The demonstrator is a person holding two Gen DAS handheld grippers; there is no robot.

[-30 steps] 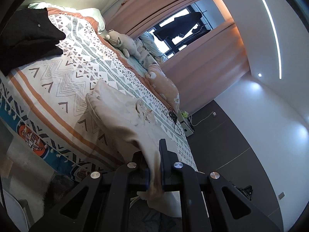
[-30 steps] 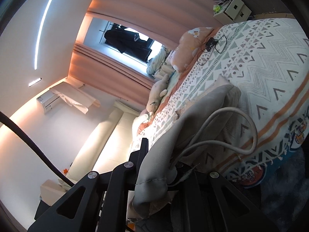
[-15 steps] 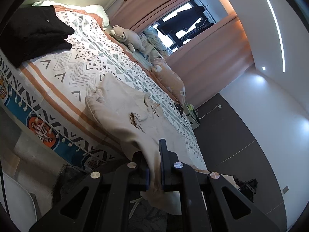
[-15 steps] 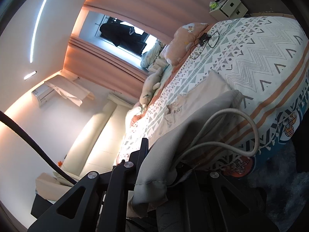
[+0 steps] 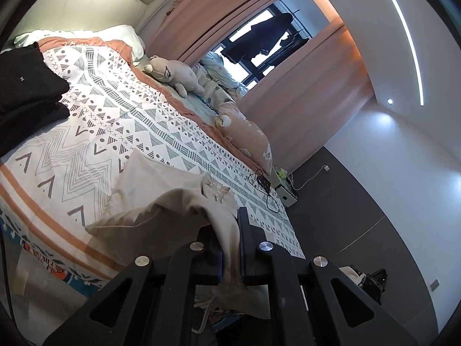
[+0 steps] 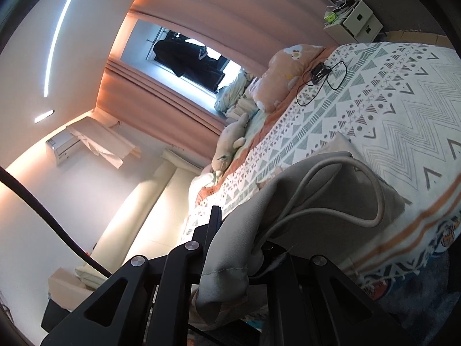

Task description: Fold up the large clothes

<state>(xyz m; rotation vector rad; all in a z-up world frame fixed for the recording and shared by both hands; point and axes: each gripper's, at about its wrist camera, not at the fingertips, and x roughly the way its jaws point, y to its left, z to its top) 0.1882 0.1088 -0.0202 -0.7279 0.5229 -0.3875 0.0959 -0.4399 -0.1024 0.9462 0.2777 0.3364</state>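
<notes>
A large beige garment [image 5: 161,190] with a drawstring [image 6: 340,190] lies partly on the patterned bed [image 5: 95,121], near its front edge. My left gripper [image 5: 230,248] is shut on one edge of the garment, which hangs down between the fingers. My right gripper [image 6: 230,248] is shut on another bunched edge of the garment [image 6: 302,201]; its right finger is hidden by the cloth. Both grippers hold the cloth lifted over the front edge of the bed, and the raised part folds over the part lying flat.
A folded black garment [image 5: 26,80] lies at the bed's left end. Plush toys [image 5: 173,72] and a pink pillow [image 5: 247,138] line the far side. A black cable and charger [image 5: 263,184] lie on the bed. A white nightstand [image 6: 353,18] stands beyond.
Both grippers have carried the held edge forward over the bed, so the garment's near part now folds over the flat part. The small print on the cloth is now covered.
</notes>
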